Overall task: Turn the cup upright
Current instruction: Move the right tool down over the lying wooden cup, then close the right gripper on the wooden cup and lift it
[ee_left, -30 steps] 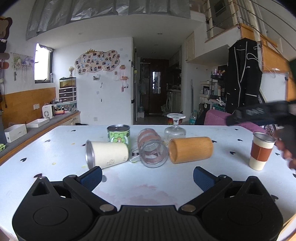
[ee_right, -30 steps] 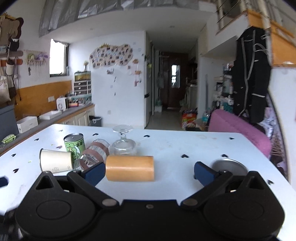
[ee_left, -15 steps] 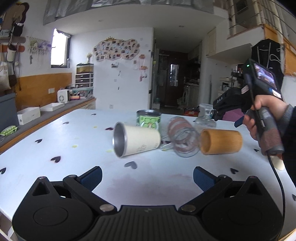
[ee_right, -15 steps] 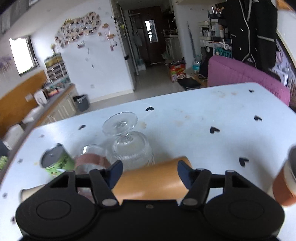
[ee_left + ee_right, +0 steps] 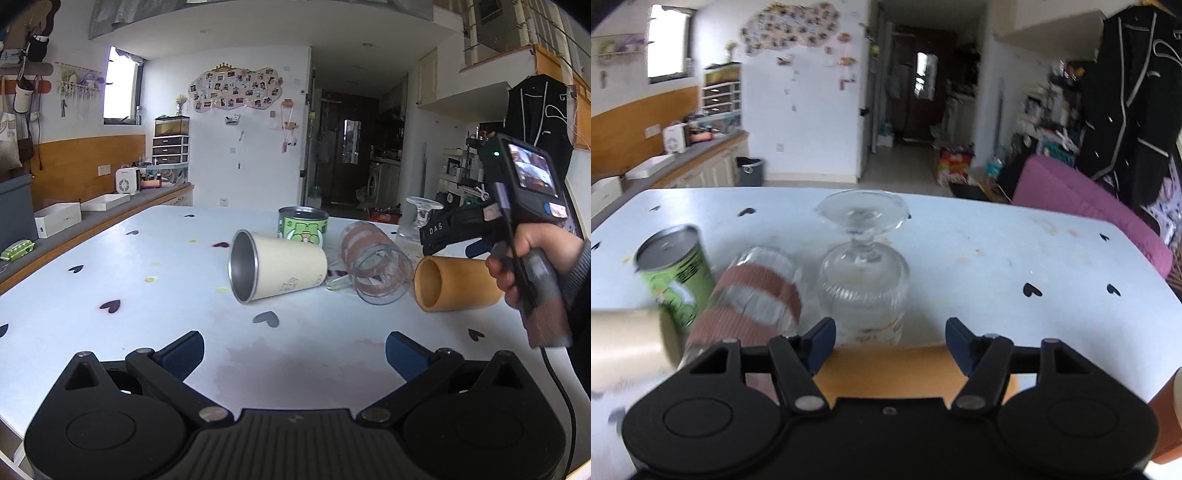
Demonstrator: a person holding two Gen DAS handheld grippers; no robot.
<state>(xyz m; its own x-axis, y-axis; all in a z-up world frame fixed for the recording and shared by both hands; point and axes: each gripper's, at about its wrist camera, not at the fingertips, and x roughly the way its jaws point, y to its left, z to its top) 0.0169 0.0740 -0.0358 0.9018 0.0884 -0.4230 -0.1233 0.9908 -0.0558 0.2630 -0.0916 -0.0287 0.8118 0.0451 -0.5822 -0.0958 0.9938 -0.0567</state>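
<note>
On the counter (image 5: 92,280), midway between its side edges, three cups lay in a row, the metal-lined cup (image 5: 277,271) leftmost, the glass mug (image 5: 376,269) between, the wooden cup (image 5: 452,283) rightmost, with a tin (image 5: 303,230) and an inverted goblet (image 5: 863,271) behind them.

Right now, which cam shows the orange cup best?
Left wrist view. The orange cup lies on its side on the table, its open mouth and most of its body visible, with the right gripper above it. In the right wrist view only a strip of the cup shows between the open fingers.
</note>
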